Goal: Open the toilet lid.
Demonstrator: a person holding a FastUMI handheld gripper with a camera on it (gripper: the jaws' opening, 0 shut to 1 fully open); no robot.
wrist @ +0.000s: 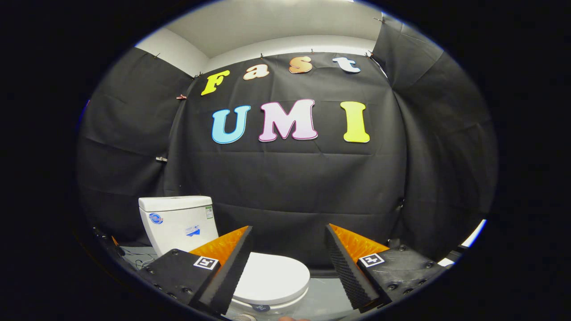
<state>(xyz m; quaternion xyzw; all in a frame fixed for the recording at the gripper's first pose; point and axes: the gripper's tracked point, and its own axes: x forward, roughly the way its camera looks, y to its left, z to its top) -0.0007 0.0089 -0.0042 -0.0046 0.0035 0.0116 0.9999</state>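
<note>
A white toilet stands low down ahead and a little left of me, with its tank [177,223] against the black cloth wall. Its lid [272,278] lies flat and closed over the bowl, the rounded front pointing toward me. My gripper [289,232] is open, fingers spread wide, nothing between them. The left finger [232,267] overlaps the lid's left side in view; the right finger [345,267] stands to the right of the lid. The gripper hovers above and short of the toilet, apart from it.
Black cloth walls close in behind and on both sides. Grey floor [325,298] shows right of the bowl. Some cables [138,258] lie on the floor left of the tank.
</note>
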